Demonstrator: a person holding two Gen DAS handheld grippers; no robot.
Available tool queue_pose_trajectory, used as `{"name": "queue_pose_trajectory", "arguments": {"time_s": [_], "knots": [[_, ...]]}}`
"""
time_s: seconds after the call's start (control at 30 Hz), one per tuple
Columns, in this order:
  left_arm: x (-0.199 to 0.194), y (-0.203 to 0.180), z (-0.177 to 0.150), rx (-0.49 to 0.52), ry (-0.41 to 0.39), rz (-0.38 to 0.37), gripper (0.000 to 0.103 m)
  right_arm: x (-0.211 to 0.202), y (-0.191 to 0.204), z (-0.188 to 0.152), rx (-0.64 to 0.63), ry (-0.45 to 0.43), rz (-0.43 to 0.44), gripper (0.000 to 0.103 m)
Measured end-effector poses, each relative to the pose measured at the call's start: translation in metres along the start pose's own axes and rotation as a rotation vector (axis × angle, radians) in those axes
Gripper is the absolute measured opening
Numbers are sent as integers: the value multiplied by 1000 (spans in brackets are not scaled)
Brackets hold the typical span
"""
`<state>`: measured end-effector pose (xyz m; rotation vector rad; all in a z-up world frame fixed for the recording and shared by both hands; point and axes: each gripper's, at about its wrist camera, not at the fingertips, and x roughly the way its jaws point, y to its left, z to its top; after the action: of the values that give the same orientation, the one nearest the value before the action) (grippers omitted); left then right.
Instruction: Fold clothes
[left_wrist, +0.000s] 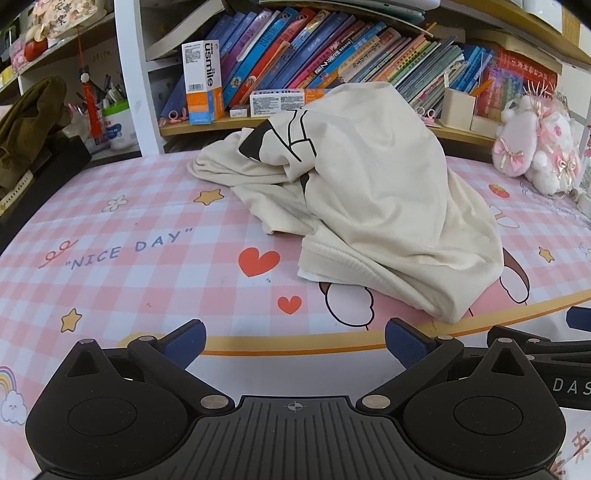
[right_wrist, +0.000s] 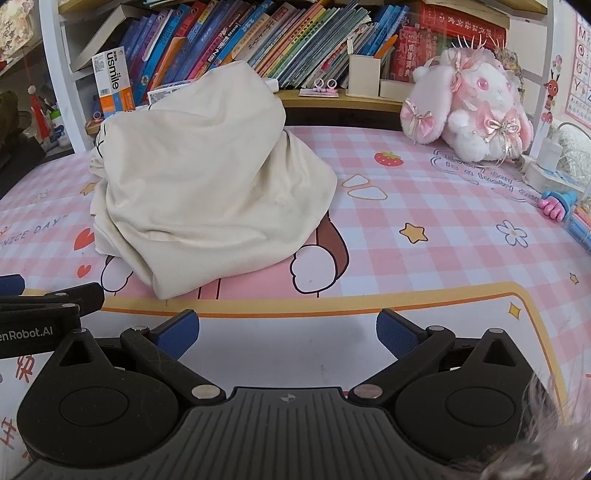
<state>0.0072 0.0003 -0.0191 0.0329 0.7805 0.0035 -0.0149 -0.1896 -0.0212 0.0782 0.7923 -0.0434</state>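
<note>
Both grippers are sitting released and empty at the near edge of the pink checked mat (left_wrist: 122, 221). Left gripper (left_wrist: 295, 341) is showing its blue pads (left_wrist: 186, 341) spread wide with nothing between them, pointing at the cream garment (left_wrist: 373, 192) from the near side of the mat, not touching it. Right gripper (right_wrist: 287, 332) is standing the same way, blue pads (right_wrist: 397, 334) splayed apart, also short of the cloth. The two grippers are sitting side by side; each one's black linkage is poking into the other's view at the frame edge. The cream garment is lying in a crumpled, unfolded heap around the middle of the mat, bunched up high toward the bookshelf (left_wrist: 332, 48) behind the mat. Black line print is showing on the heap's far-left folds, and a ribbed hem is facing the grippers at the heap's near-left edge. The heap is partly covering a cartoon figure printed on the mat; a red heart print is sitting just left of the hem. A pink-and-white plush rabbit (right_wrist: 472, 107) is sitting at the mat's far-right corner, well apart from the garment. A white and orange "usmile" box (left_wrist: 202, 81) is standing upright on the shelf behind the mat, left of the heap.
</note>
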Motion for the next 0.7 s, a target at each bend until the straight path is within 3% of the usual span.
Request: {"name": "queue_pose_trajectory", "arguments": {"time_s": [0.7], "knots": [[3,-1,-6,11,10,16,103,3,6,-5,-46,-4,46,103]]}}
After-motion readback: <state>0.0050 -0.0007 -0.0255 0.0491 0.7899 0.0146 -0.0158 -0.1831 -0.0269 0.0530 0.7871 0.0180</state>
